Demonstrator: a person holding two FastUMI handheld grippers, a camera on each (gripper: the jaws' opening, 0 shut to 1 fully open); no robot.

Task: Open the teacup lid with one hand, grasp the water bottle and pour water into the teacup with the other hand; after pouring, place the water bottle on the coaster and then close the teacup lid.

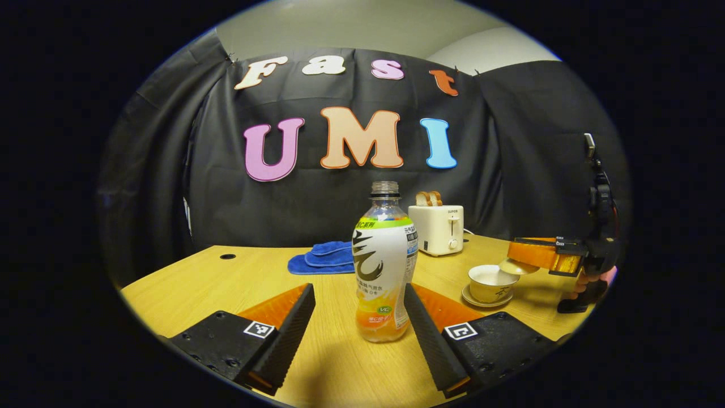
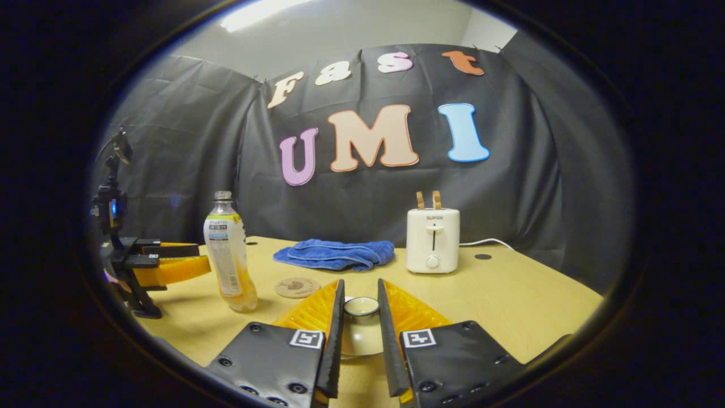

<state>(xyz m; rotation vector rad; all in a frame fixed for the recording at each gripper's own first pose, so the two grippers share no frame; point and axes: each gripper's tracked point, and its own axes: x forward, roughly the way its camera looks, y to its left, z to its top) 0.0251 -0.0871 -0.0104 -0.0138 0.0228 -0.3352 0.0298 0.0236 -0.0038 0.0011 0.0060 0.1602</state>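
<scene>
Fingers of the left gripper spread wide and level above the wooden table, one on each side of the water bottle without touching it. This bottle is the landmark: clear plastic, uncapped, upright, its lower part holding orange liquid under a white and green label. Behind it lies a folded blue cloth, soft and nappy. Behind it to the right stands a cream toaster with two slices of toast in its slots. Right of the bottle, a pale ceramic teacup sits open on its saucer, and beside the cup the right gripper reaches in level, pinching the lid.

In the right gripper view, that gripper's ribbed fingers stand narrow, closed on the round glazed teacup lid. A round cork-like coaster lies flat just right of the bottle.
</scene>
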